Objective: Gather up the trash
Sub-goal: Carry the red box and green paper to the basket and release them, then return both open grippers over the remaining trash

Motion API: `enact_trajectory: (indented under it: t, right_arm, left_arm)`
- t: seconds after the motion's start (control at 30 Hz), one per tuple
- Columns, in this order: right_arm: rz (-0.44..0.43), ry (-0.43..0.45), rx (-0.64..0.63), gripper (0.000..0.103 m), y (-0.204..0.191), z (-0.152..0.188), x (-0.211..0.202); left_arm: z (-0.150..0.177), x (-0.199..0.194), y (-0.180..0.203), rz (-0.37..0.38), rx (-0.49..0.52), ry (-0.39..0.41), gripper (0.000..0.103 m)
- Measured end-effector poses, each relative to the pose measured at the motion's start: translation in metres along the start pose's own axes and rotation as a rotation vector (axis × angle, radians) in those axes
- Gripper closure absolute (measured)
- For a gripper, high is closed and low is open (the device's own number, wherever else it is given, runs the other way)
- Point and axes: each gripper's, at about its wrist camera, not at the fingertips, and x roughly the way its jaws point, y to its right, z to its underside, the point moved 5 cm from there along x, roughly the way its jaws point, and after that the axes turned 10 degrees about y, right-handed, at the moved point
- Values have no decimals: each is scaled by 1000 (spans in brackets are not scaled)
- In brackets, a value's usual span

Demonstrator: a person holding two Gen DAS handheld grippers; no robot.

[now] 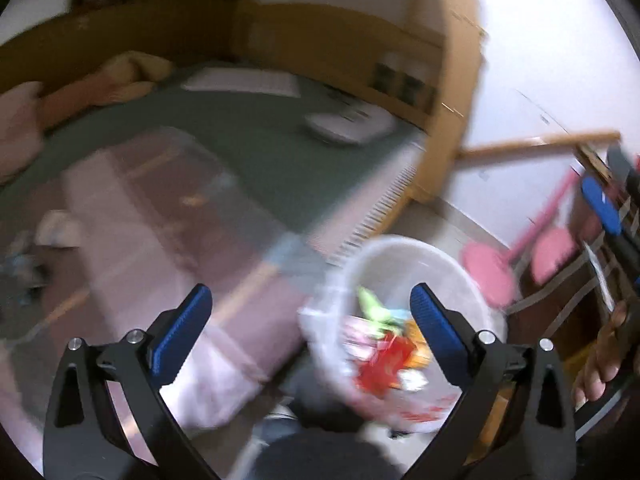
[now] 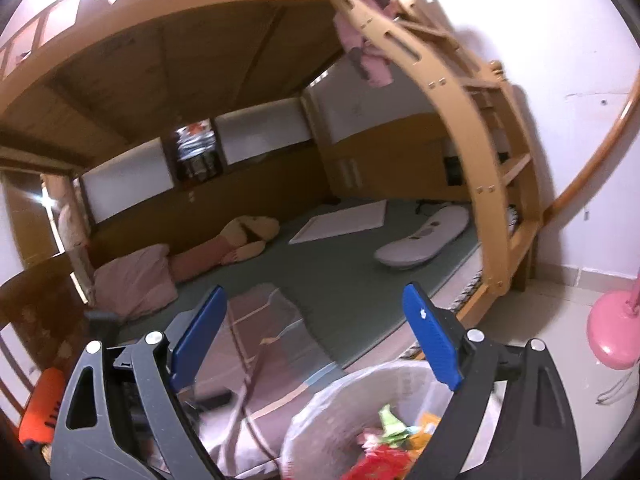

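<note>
Green mattress of the wooden bunk bed (image 2: 280, 272) spans the background. White plastic-lined waste bin (image 2: 360, 392) beside it holds crumpled coloured wrappers (image 2: 384, 440). Left gripper (image 1: 310, 332) and right gripper (image 2: 314, 336) gape wide, empty. Judgement: release directly over the rim.

One trash bin (image 2: 344, 396); two pink pillows (image 2: 136, 280); one stuffed toy (image 2: 248, 232); one blanket (image 2: 260, 344).

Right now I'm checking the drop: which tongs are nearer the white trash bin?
Hard to tell. Left tongs and right tongs both hang open above the white trash bin.
</note>
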Motion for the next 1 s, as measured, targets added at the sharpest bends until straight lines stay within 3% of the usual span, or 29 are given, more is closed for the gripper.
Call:
enact_trajectory:
  t: [0.2,0.33,0.5,0.67,0.73,0.77,0.8,0.9,1.0]
  right_arm:
    - [-166,-116,-45,15,-91,35,49]
    - [-313,-224,-101,14,-180,68,86]
    - [-472,-289,-193,14,-291,110,117]
    - [-481,-276,-266,14,-331,160,134]
    - [-438,-373,-324,14,-329,187,140]
    - [-446,-420,-296,14,-328,191,143]
    - [-463,-410,-252,14,-327,187,142]
    - [-451,-356,-289,14,-324,181,137]
    - [-450,-383,-270,14,-324,183,140]
  left_arm:
    - [-9,-91,-144,-283,-98,141,4]
    - [10,-141,-236,-489,-191,176,3]
    - [51,-164,-306,-646,-270,167,3]
    - [80,-155,-332,-653,-377,87,3]
    - [80,-153,-330,-652,-366,86,3]
    - [79,-152,-329,-652,-357,88,3]
    - [81,-155,-323,-647,-349,90,3]
    - [79,-153,-316,-628,-328,98,3]
    - [79,-150,-315,-628,-325,90,3]
